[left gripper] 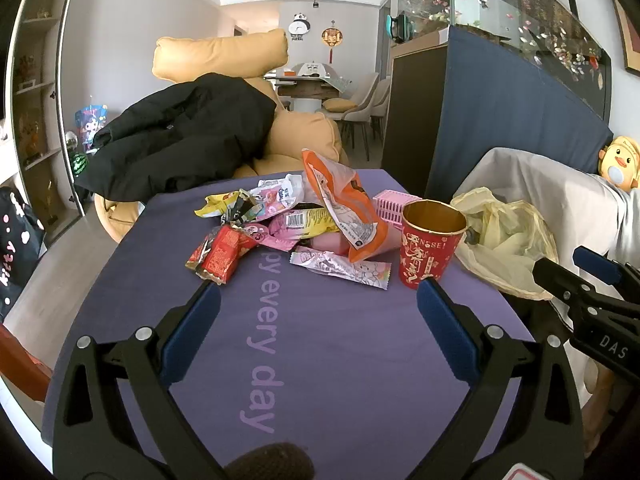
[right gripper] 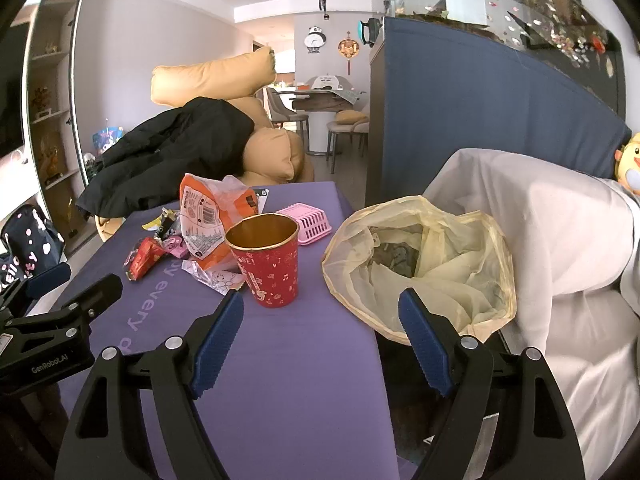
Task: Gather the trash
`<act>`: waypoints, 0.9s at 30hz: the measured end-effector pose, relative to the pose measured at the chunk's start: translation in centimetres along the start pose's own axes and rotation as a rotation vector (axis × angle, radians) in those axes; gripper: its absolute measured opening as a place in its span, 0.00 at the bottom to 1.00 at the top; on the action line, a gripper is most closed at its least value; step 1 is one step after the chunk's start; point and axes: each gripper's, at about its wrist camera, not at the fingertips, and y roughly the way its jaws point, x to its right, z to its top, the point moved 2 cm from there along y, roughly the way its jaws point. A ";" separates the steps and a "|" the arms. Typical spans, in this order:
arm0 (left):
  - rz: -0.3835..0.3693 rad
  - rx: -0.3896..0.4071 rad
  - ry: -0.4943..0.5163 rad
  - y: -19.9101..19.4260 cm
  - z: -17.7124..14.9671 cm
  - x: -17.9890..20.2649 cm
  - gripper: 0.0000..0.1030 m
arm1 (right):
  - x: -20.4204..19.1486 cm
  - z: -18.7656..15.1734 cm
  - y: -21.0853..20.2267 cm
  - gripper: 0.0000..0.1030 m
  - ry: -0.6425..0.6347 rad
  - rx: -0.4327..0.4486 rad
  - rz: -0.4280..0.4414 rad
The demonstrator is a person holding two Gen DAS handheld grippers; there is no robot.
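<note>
Both the left gripper (left gripper: 318, 294) and right gripper (right gripper: 320, 308) hang spread and empty over the purple counter (left gripper: 340, 340), wrappers (left gripper: 280, 220) piled far left, partly overlapping, bag (right gripper: 420, 264) contents indistinct.

A home living room — tan sofa (left gripper: 224, 54), dining table (left gripper: 308, 84) behind, fish tank (left gripper: 500, 4), panda wall clock (left gripper: 299, 24).

Pink slatted plastic basket (left gripper: 390, 209): mostly hidden behind torn orange foil snack bag (left gripper: 344, 208) and red paper cup with gold rim (left gripper: 430, 246). Dark contents of pale yellow plastic bin liner (right gripper: 420, 264) unidentifiable (folds cover most). Yellow duck plush (right gripper: 630, 168) cut by frame edge. Wrapper print too small to read.
</note>
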 end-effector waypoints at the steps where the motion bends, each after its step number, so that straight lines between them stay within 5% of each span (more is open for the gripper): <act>1: 0.000 0.000 -0.001 0.0 0.0 0.0 0.91 | 0.1 -0.1 0.0 0.74 0.000 -0.002 0.000; 27: -0.004 -0.004 -0.005 0.1 0.0 0.0 0.91 | 0.1 -0.1 0.1 0.74 -0.003 -0.006 0.000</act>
